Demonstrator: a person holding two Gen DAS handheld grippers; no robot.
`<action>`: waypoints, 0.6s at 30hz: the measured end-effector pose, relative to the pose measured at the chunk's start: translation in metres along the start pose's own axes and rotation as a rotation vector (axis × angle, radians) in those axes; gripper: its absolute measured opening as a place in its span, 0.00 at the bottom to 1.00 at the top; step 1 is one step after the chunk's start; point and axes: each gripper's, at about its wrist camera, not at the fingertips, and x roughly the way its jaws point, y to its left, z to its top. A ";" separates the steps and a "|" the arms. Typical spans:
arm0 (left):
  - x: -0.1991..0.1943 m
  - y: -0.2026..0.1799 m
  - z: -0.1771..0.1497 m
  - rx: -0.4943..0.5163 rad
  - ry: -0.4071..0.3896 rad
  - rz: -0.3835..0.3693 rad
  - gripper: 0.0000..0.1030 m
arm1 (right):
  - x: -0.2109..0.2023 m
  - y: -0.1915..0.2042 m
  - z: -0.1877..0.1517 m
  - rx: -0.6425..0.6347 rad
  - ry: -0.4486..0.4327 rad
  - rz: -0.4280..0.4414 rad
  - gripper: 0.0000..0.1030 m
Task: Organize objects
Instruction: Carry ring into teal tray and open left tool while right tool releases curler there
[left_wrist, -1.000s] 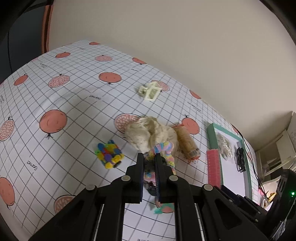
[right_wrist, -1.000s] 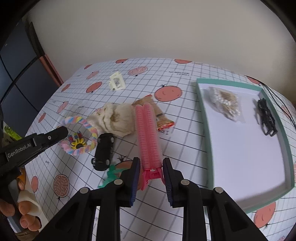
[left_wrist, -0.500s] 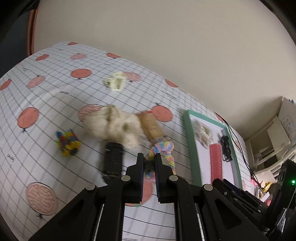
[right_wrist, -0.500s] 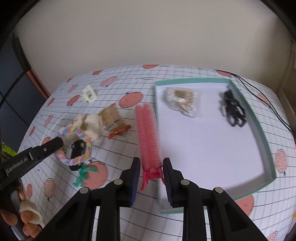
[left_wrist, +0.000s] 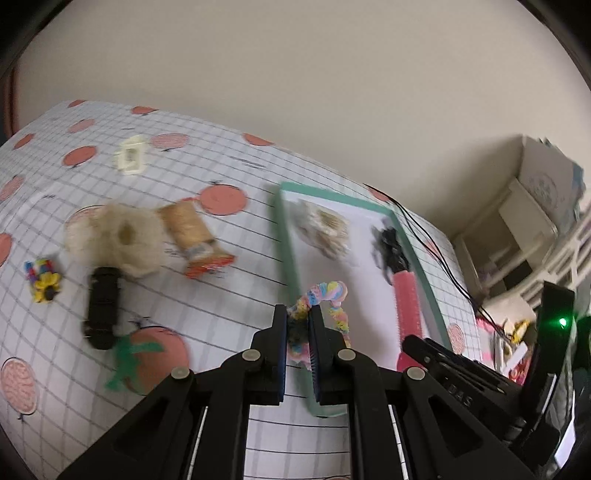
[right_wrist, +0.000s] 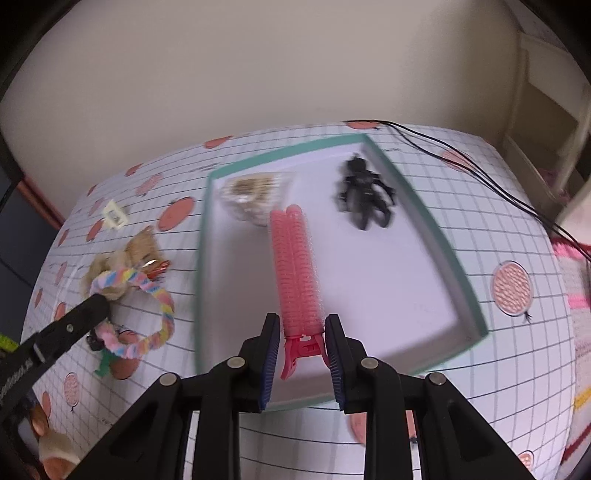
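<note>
The right gripper (right_wrist: 300, 341) squeezes the red handle end of a long pink hair clip (right_wrist: 294, 266). The clip is bumpy like a row of little rings, and it is held above the white inside of the tray (right_wrist: 460, 280), which has a green rim. In the tray, a black claw clip (right_wrist: 364, 195) lies near the far right corner and a clear bag of beige bits (right_wrist: 251, 194) lies near the far left corner.

The left gripper (left_wrist: 298, 325) is clenched on a fluffy rainbow hair loop (left_wrist: 325, 295) of pink, yellow and blue. The loop hangs over the tray's near left edge.

Left of the tray, on the checked cloth with red fruit (left_wrist: 221, 273), lie a cream fluffy scrunchie (left_wrist: 118, 236), a brown roll (left_wrist: 188, 229), a black clip (left_wrist: 103, 306), a green piece (left_wrist: 125, 363), a small many-colored flower toy (left_wrist: 42, 280) and a cream square clip (left_wrist: 130, 159).
</note>
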 end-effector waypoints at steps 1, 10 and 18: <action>0.003 -0.006 -0.002 0.015 0.004 -0.003 0.10 | 0.002 -0.007 0.000 0.008 0.004 -0.013 0.26; 0.043 -0.041 -0.012 0.094 0.083 -0.005 0.11 | 0.015 -0.046 -0.001 0.062 0.036 -0.075 0.26; 0.065 -0.052 -0.024 0.141 0.160 0.030 0.11 | 0.027 -0.048 -0.004 0.072 0.063 -0.080 0.26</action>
